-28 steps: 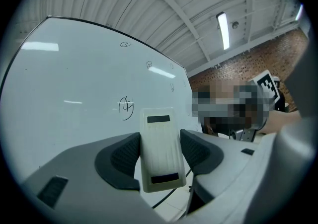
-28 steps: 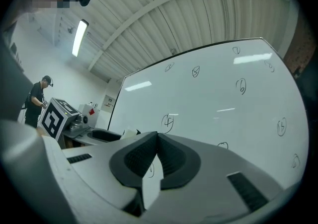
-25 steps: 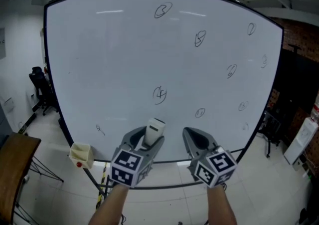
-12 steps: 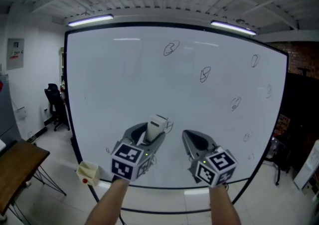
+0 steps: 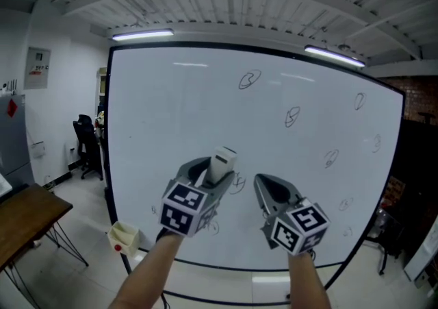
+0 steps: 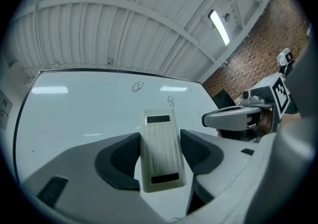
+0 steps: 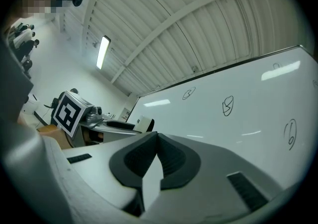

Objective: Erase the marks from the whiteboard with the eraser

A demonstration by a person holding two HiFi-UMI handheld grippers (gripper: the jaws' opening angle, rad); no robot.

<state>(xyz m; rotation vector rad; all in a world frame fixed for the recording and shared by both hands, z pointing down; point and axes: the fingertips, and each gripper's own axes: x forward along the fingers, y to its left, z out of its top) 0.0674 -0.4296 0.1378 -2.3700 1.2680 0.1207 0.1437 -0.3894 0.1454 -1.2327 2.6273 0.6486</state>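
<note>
A large whiteboard stands ahead with several small scribbled marks, such as one near the top, one to its right and one just beside the eraser. My left gripper is shut on a cream eraser, held upright in front of the board's lower middle; the left gripper view shows the eraser clamped between the dark pads. My right gripper hangs beside it, shut with nothing in it; in its own view the pads meet.
A small beige box hangs at the board's lower left corner. A wooden table is at the left, with a black chair behind it. A brick wall lies at the right.
The view has tilted upward, so the board sits lower in frame and ceiling shows. Both grippers rose slightly; the eraser now stands by the board's lower middle mark.
</note>
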